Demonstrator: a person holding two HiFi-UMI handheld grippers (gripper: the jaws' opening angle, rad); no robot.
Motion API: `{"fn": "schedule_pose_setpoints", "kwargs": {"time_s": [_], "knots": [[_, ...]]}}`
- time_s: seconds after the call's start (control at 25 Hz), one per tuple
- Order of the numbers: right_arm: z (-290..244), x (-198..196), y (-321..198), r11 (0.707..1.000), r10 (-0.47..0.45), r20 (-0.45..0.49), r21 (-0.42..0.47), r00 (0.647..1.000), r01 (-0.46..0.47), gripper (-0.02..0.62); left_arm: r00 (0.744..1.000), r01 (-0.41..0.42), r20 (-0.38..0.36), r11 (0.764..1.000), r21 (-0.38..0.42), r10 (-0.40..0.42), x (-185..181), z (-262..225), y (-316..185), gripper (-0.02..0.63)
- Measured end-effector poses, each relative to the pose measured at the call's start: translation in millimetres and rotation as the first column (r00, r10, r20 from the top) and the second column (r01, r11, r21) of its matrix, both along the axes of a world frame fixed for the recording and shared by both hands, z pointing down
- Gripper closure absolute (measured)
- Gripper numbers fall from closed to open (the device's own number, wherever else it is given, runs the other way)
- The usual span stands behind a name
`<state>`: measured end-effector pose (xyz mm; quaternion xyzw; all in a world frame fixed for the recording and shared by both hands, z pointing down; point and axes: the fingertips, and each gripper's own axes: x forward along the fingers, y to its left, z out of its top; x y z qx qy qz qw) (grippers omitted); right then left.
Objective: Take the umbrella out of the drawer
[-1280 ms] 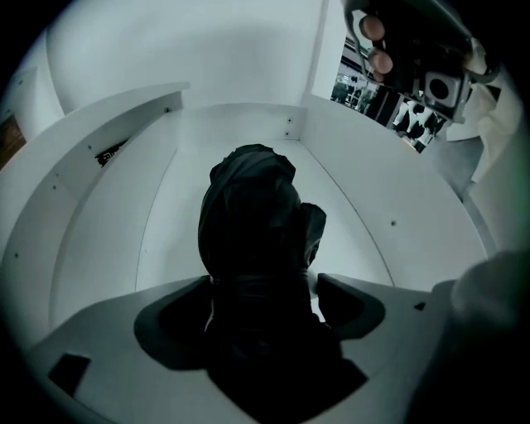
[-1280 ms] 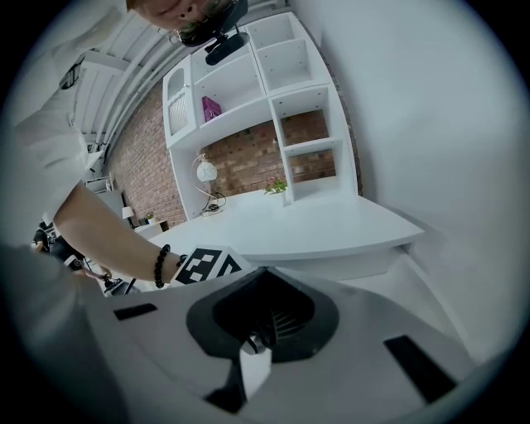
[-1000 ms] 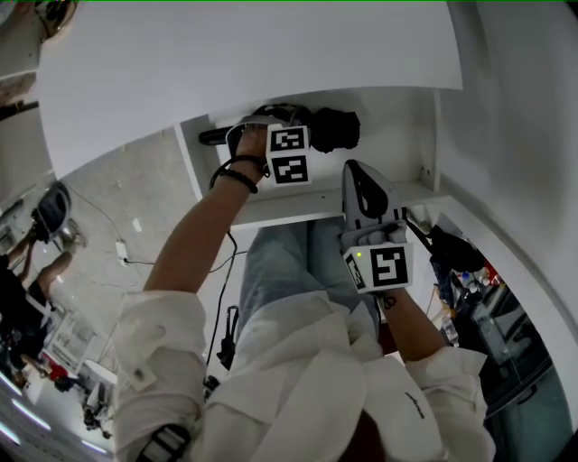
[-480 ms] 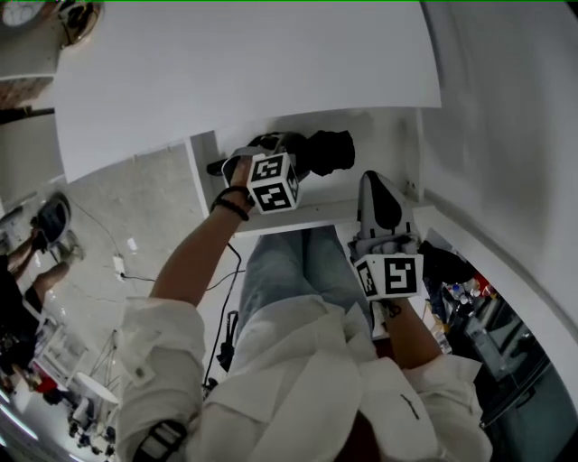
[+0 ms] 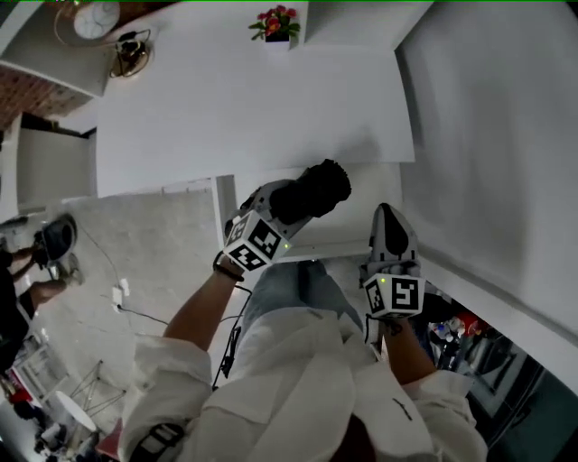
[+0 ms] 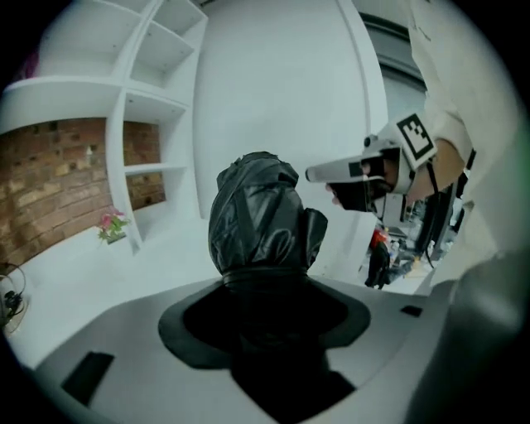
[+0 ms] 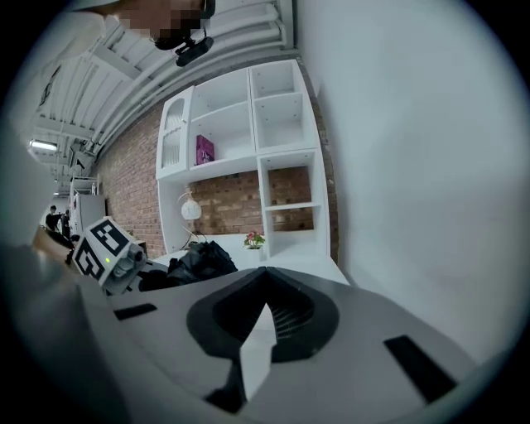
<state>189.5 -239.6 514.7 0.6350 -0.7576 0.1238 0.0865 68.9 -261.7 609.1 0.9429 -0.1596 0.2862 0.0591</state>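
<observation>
- While the left gripper (image 5: 282, 204) is clamped on the black folded umbrella (image 5: 313, 190), the umbrella is held above the open drawer (image 5: 330, 249), over the drawer's left half in the head view.
- The umbrella's free end points up and right in the head view. It overlaps the front edge of the white desk top (image 5: 253, 108). The handle end is buried in the jaws and can't be seen.
- Left gripper view: bunched fabric sticks out past the jaws and only the jaws touch it. White surfaces lie behind it.
- Right gripper (image 5: 388, 219): jaws together, nothing between them. It sits just right of the umbrella and apart from it, with its tip over the drawer's right end.
- Edges: the drawer's left wall is just beside the left gripper's marker cube. The drawer's front rim runs under both grippers, and the desk's front edge is just beyond them.
- Right side is tight: the white wall (image 5: 488, 135) is near the right gripper.
- Left side is roomier: grey floor (image 5: 153, 235) beyond the drawer's left wall.
- Ahead there is a wide stretch of desk surface. The flower pot (image 5: 275, 23) sits at its far edge, well apart from the umbrella.
- Right gripper view: a white shelf unit (image 7: 248, 149) stands behind the desk against a brick wall.
</observation>
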Motion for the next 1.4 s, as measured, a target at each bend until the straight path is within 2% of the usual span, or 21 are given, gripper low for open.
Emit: {"fn": "schedule_pose_setpoints", "kwargs": {"time_s": [0.16,0.32,0.4,0.56,0.72,0.84,1.04,1.08,1.24,1.4], "knots": [[-38,-2,-7,0.998,-0.007,-0.014,0.066,1.000,0.008,0.578,0.989,0.107,-0.108,0.993,0.058,-0.100,-22,-66,-13,0.339],[-72,-2,-6,0.993,-0.018,-0.026,0.119,0.999,0.021,0.578,0.950,0.234,-0.234,0.968,0.087,-0.209,-47,-126,-15,0.339],[-89,-1,-4,0.989,-0.024,-0.030,0.144,0.999,0.028,0.578,0.916,0.296,-0.308,0.951,0.089,-0.256,-59,-155,-14,0.339],[-120,-3,-5,0.979,-0.038,-0.056,0.200,0.998,0.048,0.578,0.831,0.396,-0.457,0.914,0.084,-0.318,-86,-210,-16,0.339],[-143,6,4,0.971,-0.025,-0.036,0.237,0.999,0.033,0.578,0.783,0.466,-0.513,0.877,0.113,-0.350,-108,-250,-10,0.339],[-161,15,7,0.963,-0.007,-0.043,0.270,0.999,0.019,0.578,0.737,0.518,-0.571,0.845,0.135,-0.361,-127,-276,-6,0.339],[-194,34,11,0.939,0.042,-0.054,0.344,0.998,-0.021,0.578,0.607,0.581,-0.727,0.803,0.131,-0.320,-152,-338,6,0.339],[-199,38,11,0.935,0.051,-0.055,0.353,0.997,-0.029,0.578,0.595,0.593,-0.742,0.792,0.145,-0.310,-156,-349,7,0.339],[-214,53,11,0.923,0.082,-0.045,0.381,0.996,-0.059,0.578,0.583,0.629,-0.755,0.754,0.187,-0.299,-172,-369,9,0.339],[-220,62,8,0.916,0.093,-0.037,0.395,0.995,-0.070,0.578,0.569,0.645,-0.765,0.741,0.188,-0.302,-177,-371,9,0.339]]}}
